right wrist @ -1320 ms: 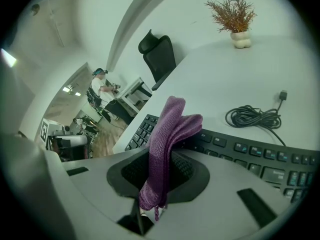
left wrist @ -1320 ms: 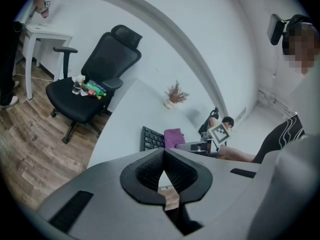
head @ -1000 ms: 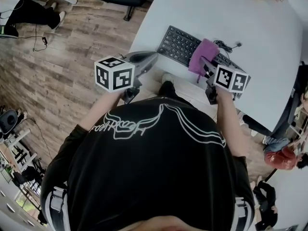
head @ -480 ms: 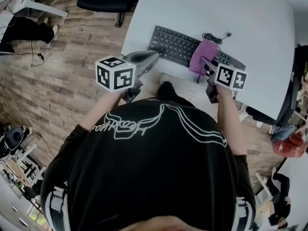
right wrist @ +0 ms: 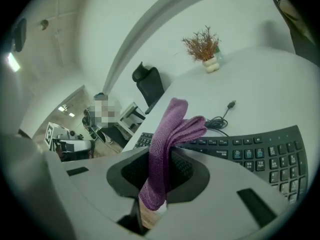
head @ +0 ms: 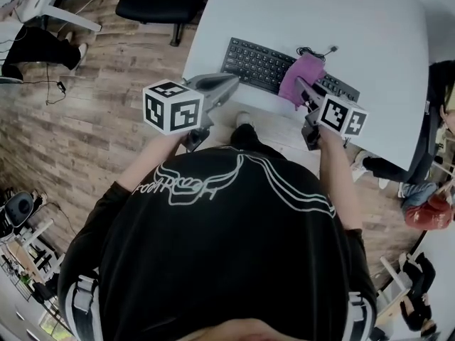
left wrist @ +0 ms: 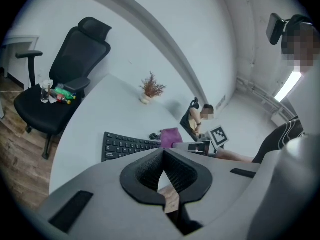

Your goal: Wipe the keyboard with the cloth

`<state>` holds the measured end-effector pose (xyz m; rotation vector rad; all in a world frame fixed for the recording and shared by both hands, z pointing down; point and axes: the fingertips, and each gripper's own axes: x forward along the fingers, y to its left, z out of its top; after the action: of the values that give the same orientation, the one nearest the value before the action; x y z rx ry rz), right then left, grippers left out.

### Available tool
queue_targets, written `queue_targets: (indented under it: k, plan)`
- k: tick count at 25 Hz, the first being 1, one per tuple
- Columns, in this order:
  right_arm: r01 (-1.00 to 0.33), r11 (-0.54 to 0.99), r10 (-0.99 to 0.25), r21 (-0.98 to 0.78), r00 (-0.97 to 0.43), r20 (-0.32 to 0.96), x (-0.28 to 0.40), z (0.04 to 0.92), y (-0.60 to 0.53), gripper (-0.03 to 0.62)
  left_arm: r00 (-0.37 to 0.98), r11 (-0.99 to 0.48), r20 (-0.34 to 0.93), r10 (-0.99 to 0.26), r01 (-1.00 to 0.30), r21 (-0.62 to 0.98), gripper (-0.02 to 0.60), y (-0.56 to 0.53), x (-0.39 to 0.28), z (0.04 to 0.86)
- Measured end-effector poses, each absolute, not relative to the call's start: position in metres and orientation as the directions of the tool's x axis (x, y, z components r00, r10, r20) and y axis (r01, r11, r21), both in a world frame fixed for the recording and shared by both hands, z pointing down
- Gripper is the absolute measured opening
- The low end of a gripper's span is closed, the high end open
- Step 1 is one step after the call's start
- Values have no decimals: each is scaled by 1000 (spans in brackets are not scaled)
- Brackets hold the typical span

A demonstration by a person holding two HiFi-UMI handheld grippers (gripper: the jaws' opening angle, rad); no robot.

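A black keyboard (head: 259, 64) lies near the front edge of the white table (head: 355, 20). My right gripper (head: 300, 87) is shut on a purple cloth (head: 301, 77), which hangs over the keyboard's right half; I cannot tell whether it touches the keys. In the right gripper view the cloth (right wrist: 167, 139) stands pinched between the jaws of my right gripper (right wrist: 165, 155), with the keyboard (right wrist: 255, 146) beyond. My left gripper (head: 229, 84) hovers at the table's front edge, left of the keyboard. Its jaws (left wrist: 163, 152) are shut with nothing between them. The keyboard (left wrist: 127, 145) and cloth (left wrist: 171, 135) lie ahead of it.
The keyboard's coiled cable (right wrist: 222, 118) lies behind it. A small dried plant in a pot (right wrist: 205, 48) stands far back on the table. A black office chair (left wrist: 67, 79) with small bottles on its seat stands left of the table. Wooden floor lies below the left gripper.
The right gripper with the cloth has crept a little farther over the keyboard. The left gripper has barely moved. The head view has shifted slightly.
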<state>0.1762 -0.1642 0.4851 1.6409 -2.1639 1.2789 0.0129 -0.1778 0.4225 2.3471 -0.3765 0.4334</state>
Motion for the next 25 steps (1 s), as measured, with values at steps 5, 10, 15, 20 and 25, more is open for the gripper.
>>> queue_targets:
  k: [5,10,15,20,25]
  plan:
    - [-852,175,-808,-494,-411,422,155,425,-149,61,916,-747,370,-158,-356,562,8,-157,2,394]
    - [-853,280,-854,-440,-431,292,125,371,-105,61,939,-795,300,-168,-309,522,8,-119,-16,359]
    - [-851,345,-867,-397,-451,212,97,327,-48,61,959,-835,229,-166,-260,485,8,-76,-29,324]
    - [-854,393,-866,-341,-469,176,72,297,1,61,969,-862,172,-179,-239,448,8,-35,-45,295]
    - [-843,442,-847,-308,-505,167,65,278,49,61,974,-880,146,-175,-221,421,8,10,-46,277]
